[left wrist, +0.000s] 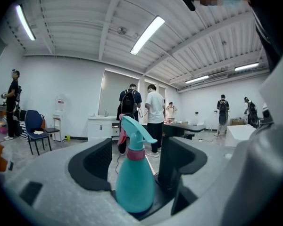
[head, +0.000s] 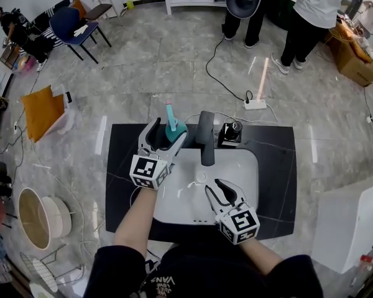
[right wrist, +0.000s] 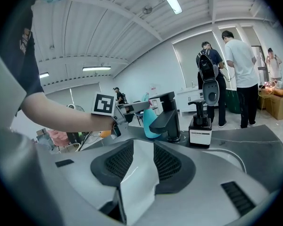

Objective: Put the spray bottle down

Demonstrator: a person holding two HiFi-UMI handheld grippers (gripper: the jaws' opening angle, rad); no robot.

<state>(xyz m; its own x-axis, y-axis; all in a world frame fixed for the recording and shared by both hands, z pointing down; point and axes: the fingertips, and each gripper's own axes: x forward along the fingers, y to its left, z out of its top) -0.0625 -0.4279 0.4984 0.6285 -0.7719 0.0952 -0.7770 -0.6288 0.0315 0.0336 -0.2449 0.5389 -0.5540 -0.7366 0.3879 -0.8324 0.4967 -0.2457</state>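
A teal spray bottle [head: 173, 124] with a pink collar stands upright on the black countertop [head: 121, 166], just left of the black faucet [head: 205, 135]. My left gripper [head: 169, 132] is open around it, and in the left gripper view the bottle [left wrist: 134, 178] sits between the jaws with a gap on each side. Over the white sink [head: 239, 166] my right gripper [head: 214, 186] is shut on a white cloth [right wrist: 137, 182]. From the right gripper view I also see the bottle [right wrist: 150, 121] behind the left gripper [right wrist: 132, 108].
A black soap dispenser [head: 231, 132] stands right of the faucet. On the floor beyond the counter lie a power strip [head: 255, 103] and its cable. Two people [head: 311, 17] stand further back. A white box [head: 354, 222] is at the right, and chairs [head: 74, 23] are at the far left.
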